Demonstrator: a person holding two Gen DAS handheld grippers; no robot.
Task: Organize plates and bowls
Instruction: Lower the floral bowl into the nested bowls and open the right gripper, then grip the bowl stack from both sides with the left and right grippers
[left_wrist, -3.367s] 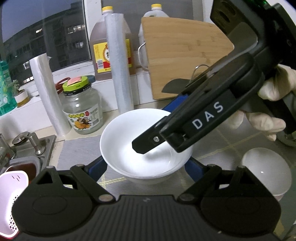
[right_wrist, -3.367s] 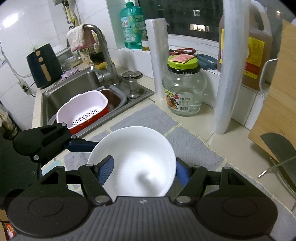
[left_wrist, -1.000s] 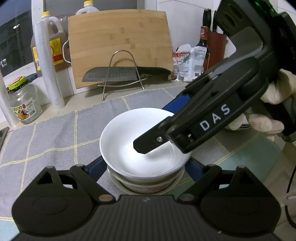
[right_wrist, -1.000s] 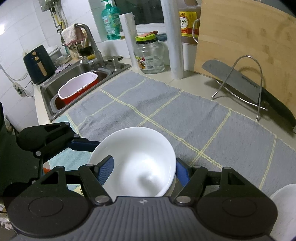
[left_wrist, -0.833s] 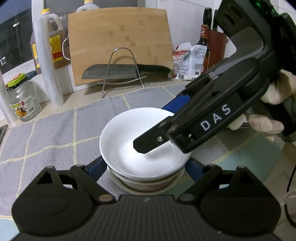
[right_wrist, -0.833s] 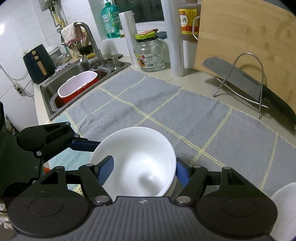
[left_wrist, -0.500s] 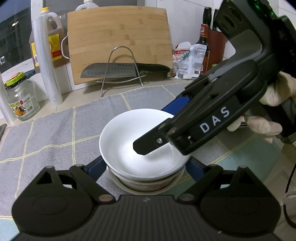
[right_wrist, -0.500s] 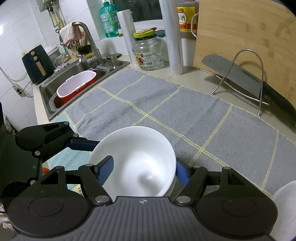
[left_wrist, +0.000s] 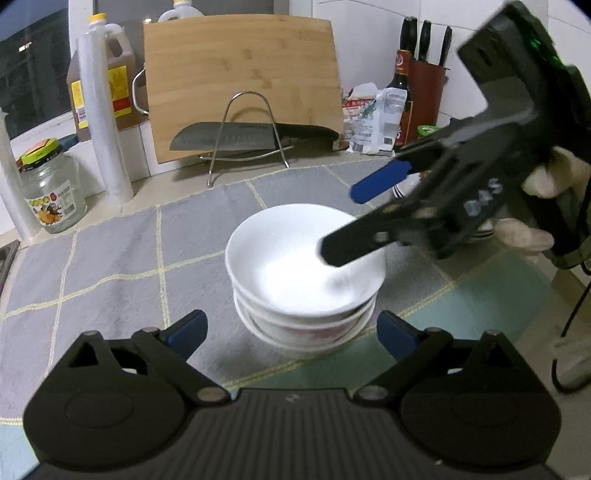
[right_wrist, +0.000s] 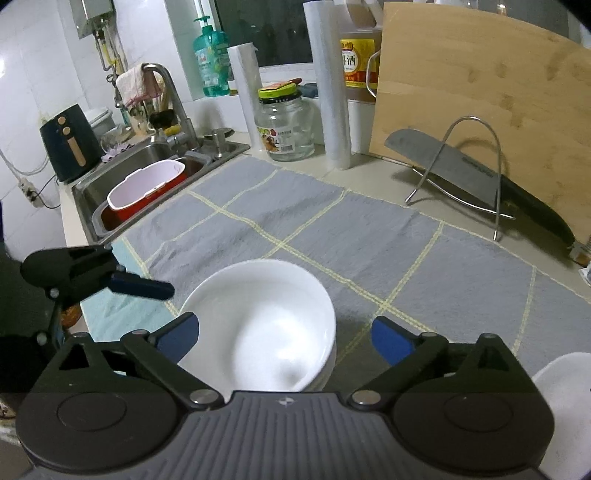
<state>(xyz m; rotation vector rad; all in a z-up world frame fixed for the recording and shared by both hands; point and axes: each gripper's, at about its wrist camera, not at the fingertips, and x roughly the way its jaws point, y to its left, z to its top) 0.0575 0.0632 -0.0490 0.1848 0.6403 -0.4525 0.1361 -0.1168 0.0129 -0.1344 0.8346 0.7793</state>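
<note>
While both pairs of fingers spread apart, the white bowl (left_wrist: 295, 266) sits free between them on top of a stack of bowls (left_wrist: 299, 328), no pad touching it. Seen from the left wrist, the left gripper (left_wrist: 291, 332) has its blue fingers (left_wrist: 186, 330) at 8 and 4 o'clock of the bowl, opening, with clear gaps to the rim. The right gripper (left_wrist: 364, 218) reaches in from 3 o'clock, held by a gloved hand (left_wrist: 546, 177); its jaws are opening too, one dark finger hanging over the bowl's inside and the blue one above the far rim. From the right wrist, the bowl (right_wrist: 258, 325) lies between that gripper's wide blue fingers (right_wrist: 177, 336).

Under the stack a grey checked mat (left_wrist: 110, 258) covers the tabletop (right_wrist: 369, 173). At 12 o'clock a kitchen knife (left_wrist: 251, 136) rests in a wire stand (left_wrist: 251, 136) before a bamboo cutting board (left_wrist: 240, 81). At 10 o'clock stand a glass jar (left_wrist: 51, 192) and an oil jug (left_wrist: 99, 92); a sink (right_wrist: 147, 173) holds a pink colander (right_wrist: 144, 184).
</note>
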